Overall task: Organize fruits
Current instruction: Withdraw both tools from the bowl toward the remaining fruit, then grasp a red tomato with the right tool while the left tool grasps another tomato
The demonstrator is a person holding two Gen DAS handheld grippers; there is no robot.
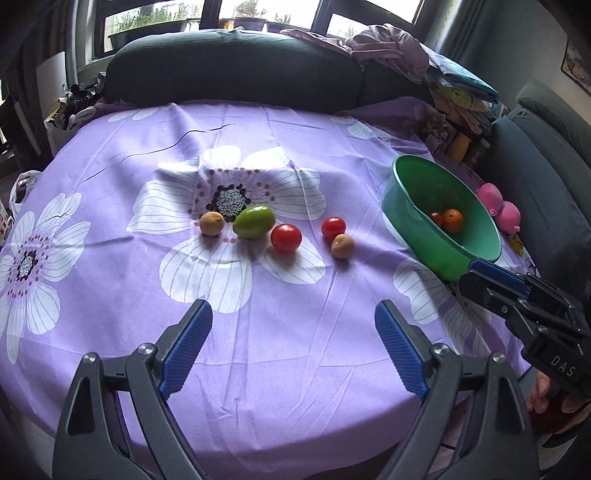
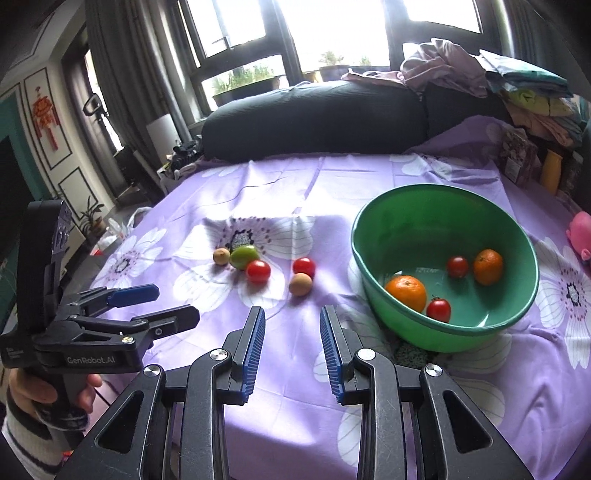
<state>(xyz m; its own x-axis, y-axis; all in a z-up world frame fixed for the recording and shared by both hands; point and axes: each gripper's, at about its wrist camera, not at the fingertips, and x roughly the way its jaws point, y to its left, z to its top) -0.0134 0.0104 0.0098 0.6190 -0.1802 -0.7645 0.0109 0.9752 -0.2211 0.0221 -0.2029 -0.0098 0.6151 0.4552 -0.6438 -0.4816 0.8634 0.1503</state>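
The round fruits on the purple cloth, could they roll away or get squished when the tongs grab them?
Maybe. The red tomato sits close beside the green fruit, so the open left tongs might bump one while taking the other, and round fruit could roll on the purple cloth. Tomatoes are soft, so a hard squeeze may bruise them. Dropping one into the green bowl could hit the orange.

A home living room: dark sofa [image 2: 314, 118], heaped laundry [image 2: 480, 70], curtained windows [image 2: 332, 26] (potted plants [image 2: 251, 79] outside).

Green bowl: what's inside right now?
The green bowl holds two oranges and two tomatoes, seen from the right wrist. The near wall hides the floor strip just behind it, so anything there is unseen.
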